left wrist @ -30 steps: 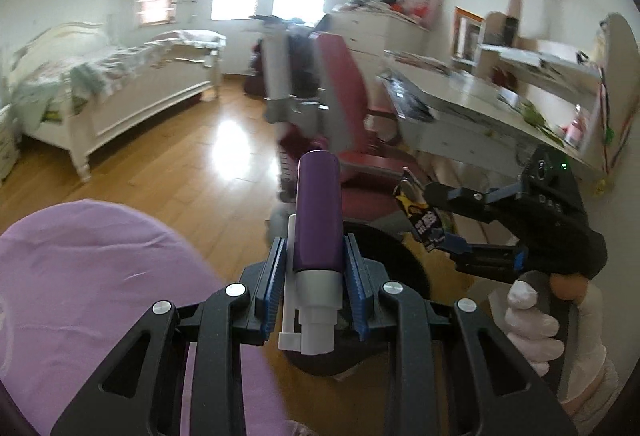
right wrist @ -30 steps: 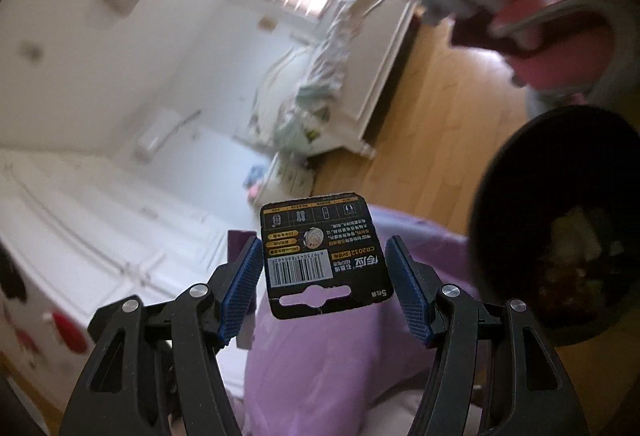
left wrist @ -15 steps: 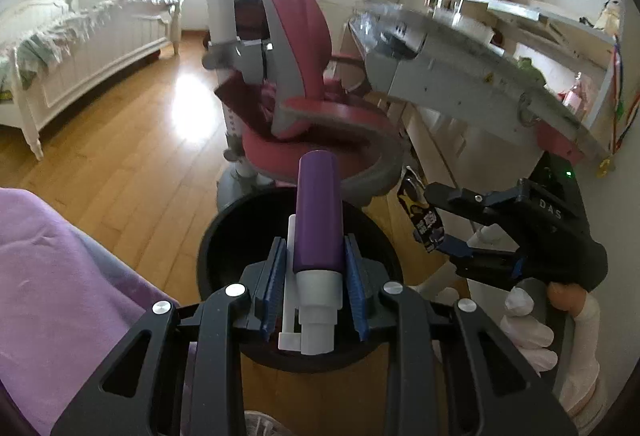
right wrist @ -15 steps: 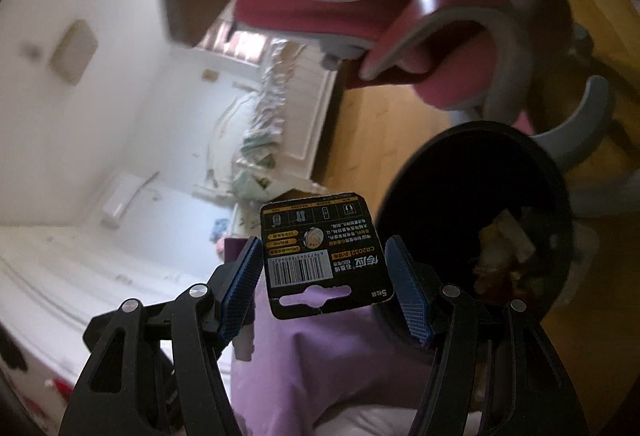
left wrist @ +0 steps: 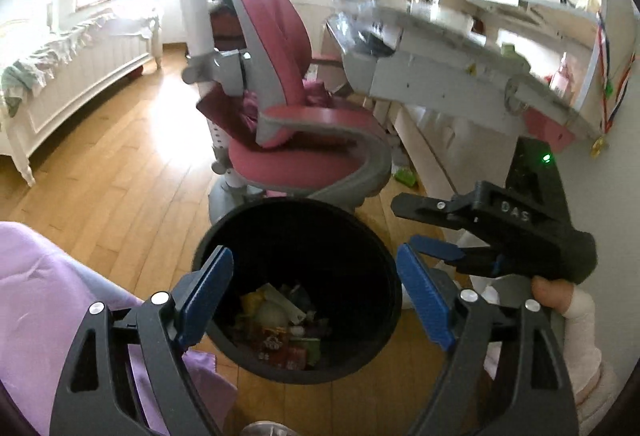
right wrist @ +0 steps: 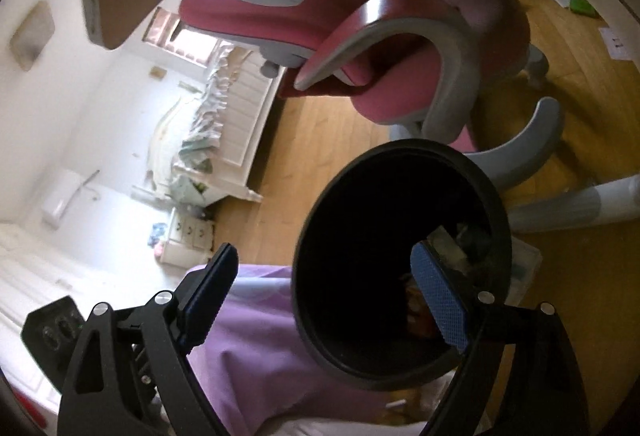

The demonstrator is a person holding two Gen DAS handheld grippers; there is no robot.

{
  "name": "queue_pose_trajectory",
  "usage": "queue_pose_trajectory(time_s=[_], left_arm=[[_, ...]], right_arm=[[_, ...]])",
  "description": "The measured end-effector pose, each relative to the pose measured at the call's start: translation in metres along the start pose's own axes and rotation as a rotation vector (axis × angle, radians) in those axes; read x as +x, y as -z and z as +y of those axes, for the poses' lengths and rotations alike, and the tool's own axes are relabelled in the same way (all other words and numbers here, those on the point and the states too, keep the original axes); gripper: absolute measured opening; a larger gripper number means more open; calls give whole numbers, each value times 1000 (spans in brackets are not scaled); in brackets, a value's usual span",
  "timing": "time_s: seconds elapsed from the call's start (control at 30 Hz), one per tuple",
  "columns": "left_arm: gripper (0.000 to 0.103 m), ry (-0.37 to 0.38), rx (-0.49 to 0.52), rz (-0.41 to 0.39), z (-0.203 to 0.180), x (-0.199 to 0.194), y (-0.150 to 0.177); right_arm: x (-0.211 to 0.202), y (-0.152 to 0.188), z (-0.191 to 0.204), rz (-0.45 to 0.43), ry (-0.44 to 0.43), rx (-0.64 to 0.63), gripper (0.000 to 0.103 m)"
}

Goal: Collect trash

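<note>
Bedroom, wood floor (left wrist: 120, 172), black trash bin (left wrist: 298, 224) straight ahead of both your grippers. Left gripper (left wrist: 316, 300) is spread wide with nothing between its fingers; the bin mouth and its litter (left wrist: 280, 328) sit right between and just past the tips. Right gripper (right wrist: 324, 300) is likewise splayed and empty, its right finger over the bin's opening (purple cloth (right wrist: 248, 336) under the left finger). Beyond the bin: pink chair (left wrist: 288, 124), then desk (left wrist: 460, 76). Risk: reaching back out, you could clip the bin rim and tip it, or bump the chair base.
</note>
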State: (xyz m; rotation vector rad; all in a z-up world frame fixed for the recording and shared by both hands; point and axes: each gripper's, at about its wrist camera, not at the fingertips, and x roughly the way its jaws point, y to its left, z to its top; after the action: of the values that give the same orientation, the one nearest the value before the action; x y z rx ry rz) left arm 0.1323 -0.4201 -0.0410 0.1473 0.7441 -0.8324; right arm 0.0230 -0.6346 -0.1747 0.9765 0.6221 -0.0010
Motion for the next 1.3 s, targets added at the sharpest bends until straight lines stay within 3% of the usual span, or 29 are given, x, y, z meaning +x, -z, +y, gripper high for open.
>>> queue_pose_trajectory(time_s=[0.07,0.23,0.37,0.5,0.57,0.63,0.7,0.8,0.9,1.07,1.23,1.3], left_arm=[[97,-20,-18,-37,4,-19,1],[97,-65,-66,-124,19,-69,13],[97,-109,-126,-169,40,-108,28],[97,-257,-222,-281,77,-159,54],[97,-344,-280,-306,101,-185,73],[97,-447,-314,-294,122,-202,89],[97,-574,-359,-260,149,-221,109],[98,-710,-436,-250,180,-247,138],[97,-816,-483,-245,198,-268,162],[98,-878,-557,-285,217,-287,192],[98,-868,-608,-293,232,-291,207],[98,-827,-634,-306,238,-294,207]], right_arm=[[-2,4,10,1,-12,-9,87],[-1,22,46,23,-36,-73,88],[6,42,82,52,-55,-139,94],[25,69,132,144,-83,-249,95],[42,92,168,235,-84,-352,96],[55,119,204,272,-65,-472,95],[64,144,236,265,-22,-588,96],[75,189,287,141,54,-786,98],[101,239,327,141,29,-986,98],[143,293,353,238,-8,-1054,98],[175,324,361,233,54,-1101,98],[188,327,358,239,84,-1083,98]])
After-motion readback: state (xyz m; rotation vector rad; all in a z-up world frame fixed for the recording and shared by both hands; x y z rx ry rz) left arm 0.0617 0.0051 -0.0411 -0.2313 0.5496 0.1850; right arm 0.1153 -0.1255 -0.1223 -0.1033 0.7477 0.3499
